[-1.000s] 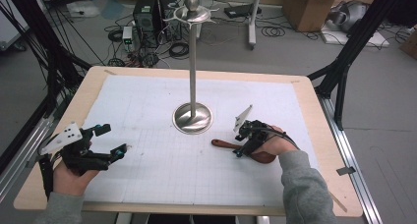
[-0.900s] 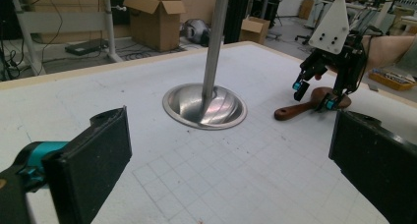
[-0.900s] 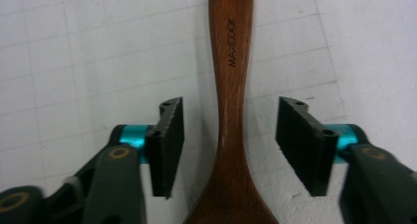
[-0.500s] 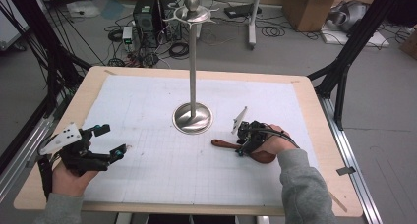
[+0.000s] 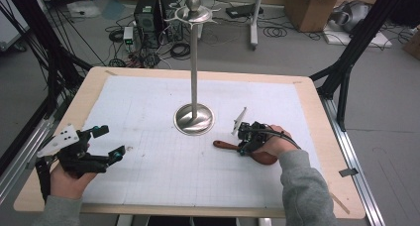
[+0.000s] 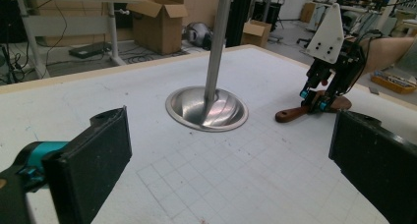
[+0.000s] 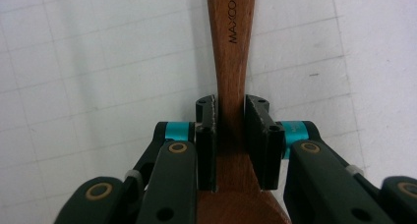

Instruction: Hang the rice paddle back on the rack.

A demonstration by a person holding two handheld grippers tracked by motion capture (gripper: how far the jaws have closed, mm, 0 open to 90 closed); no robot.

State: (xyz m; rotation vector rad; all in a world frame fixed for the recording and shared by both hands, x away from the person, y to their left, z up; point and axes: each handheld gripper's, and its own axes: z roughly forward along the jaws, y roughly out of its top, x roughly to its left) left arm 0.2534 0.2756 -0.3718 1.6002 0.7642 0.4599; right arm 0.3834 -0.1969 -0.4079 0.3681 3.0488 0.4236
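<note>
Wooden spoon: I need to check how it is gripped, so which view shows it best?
The right gripper view: the wooden spoon fills the middle, the right gripper shut on its neck. The left gripper view shows it small and far off; the high view shows it partly under the hand.

White gridded mat (image 5: 148, 117) on a wooden table (image 5: 317, 117), steel stand (image 5: 193, 118) upright on its round base mid-mat, computer tower (image 5: 148, 10) and tangled cables (image 5: 181, 50) on the floor behind, cardboard boxes (image 5: 309, 8) beyond.
</note>
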